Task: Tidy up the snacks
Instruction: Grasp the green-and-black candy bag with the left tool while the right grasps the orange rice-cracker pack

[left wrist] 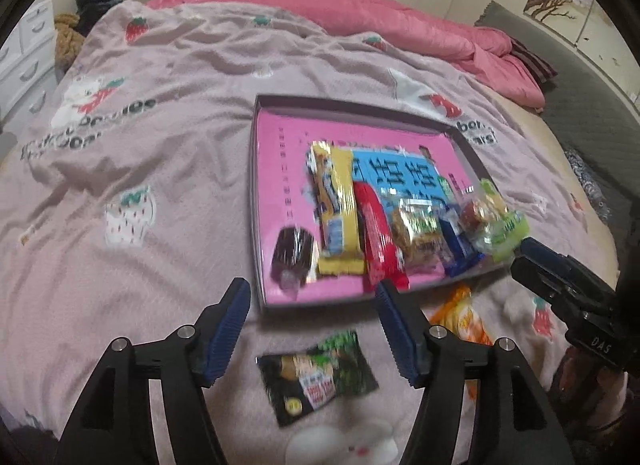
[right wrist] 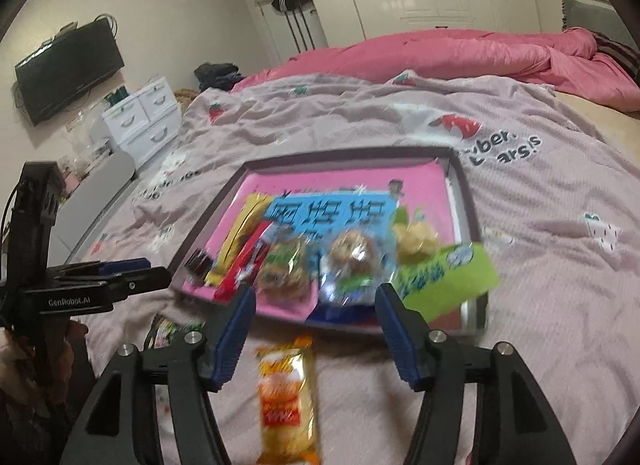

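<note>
On the bed, our left gripper [left wrist: 314,301] hangs agape over a black-green packet [left wrist: 316,375] – our right gripper [right wrist: 316,307], equally spread, over an orange packet [right wrist: 286,397]; the tray [left wrist: 256,169] holds the other snacks

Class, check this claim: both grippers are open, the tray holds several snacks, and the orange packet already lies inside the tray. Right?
One slip: the orange packet lies on the bedspread outside the tray, as the right wrist view shows. Left gripper and right gripper are open.

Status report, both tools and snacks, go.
Left tool open above black packet. Right tool open above orange packet. Tray part filled. Nothing blocking.
</note>
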`<act>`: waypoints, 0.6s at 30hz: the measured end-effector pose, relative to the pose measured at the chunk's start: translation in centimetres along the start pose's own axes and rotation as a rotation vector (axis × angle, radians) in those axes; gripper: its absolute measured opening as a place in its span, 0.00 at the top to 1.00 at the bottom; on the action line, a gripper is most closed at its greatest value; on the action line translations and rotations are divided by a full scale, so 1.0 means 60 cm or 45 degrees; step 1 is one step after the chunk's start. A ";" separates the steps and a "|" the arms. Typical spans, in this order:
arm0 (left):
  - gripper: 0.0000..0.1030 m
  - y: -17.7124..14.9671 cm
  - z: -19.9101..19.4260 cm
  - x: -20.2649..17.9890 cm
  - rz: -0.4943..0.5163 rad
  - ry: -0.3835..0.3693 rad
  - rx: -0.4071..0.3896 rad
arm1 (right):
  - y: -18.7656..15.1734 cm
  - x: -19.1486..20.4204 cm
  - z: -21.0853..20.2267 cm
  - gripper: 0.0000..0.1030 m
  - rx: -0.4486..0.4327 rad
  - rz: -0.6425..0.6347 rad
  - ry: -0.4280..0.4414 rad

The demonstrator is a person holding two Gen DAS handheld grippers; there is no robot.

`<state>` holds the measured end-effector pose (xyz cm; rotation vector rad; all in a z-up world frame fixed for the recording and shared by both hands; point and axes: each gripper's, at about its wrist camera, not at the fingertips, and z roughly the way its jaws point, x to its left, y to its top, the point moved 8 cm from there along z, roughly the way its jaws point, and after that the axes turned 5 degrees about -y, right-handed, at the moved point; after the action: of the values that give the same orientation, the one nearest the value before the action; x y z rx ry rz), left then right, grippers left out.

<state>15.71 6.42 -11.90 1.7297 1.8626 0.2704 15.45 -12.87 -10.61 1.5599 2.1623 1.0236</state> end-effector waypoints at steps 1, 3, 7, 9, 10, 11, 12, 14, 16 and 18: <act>0.33 -0.006 0.000 -0.001 0.006 0.003 0.014 | 0.000 0.000 0.000 0.39 0.000 0.000 0.000; 0.31 -0.018 0.001 -0.003 0.031 0.021 0.036 | -0.010 0.008 -0.002 0.39 0.020 -0.015 -0.001; 0.28 -0.044 0.001 -0.001 0.044 0.043 0.083 | -0.033 0.022 0.000 0.37 0.074 -0.035 -0.001; 0.28 -0.055 0.006 0.005 0.011 0.044 0.112 | -0.046 0.027 0.001 0.36 0.103 -0.047 -0.006; 0.28 -0.060 0.008 0.006 0.000 0.047 0.122 | -0.050 0.028 0.001 0.36 0.112 -0.050 -0.009; 0.27 -0.067 0.013 0.008 -0.013 0.052 0.141 | -0.062 0.033 0.004 0.36 0.142 -0.070 -0.017; 0.27 -0.070 0.017 0.009 -0.022 0.053 0.155 | -0.067 0.034 0.006 0.36 0.155 -0.080 -0.029; 0.26 -0.081 0.026 0.008 -0.041 0.038 0.182 | -0.072 0.036 0.008 0.36 0.167 -0.091 -0.037; 0.25 -0.091 0.035 0.008 -0.059 0.047 0.204 | -0.086 0.039 0.017 0.36 0.203 -0.123 -0.057; 0.24 -0.100 0.046 0.005 -0.068 0.045 0.225 | -0.090 0.039 0.020 0.36 0.214 -0.133 -0.063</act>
<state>12.11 5.23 -17.28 1.7971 2.0074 0.1194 11.45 -11.17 -14.74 1.5070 2.3197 0.7806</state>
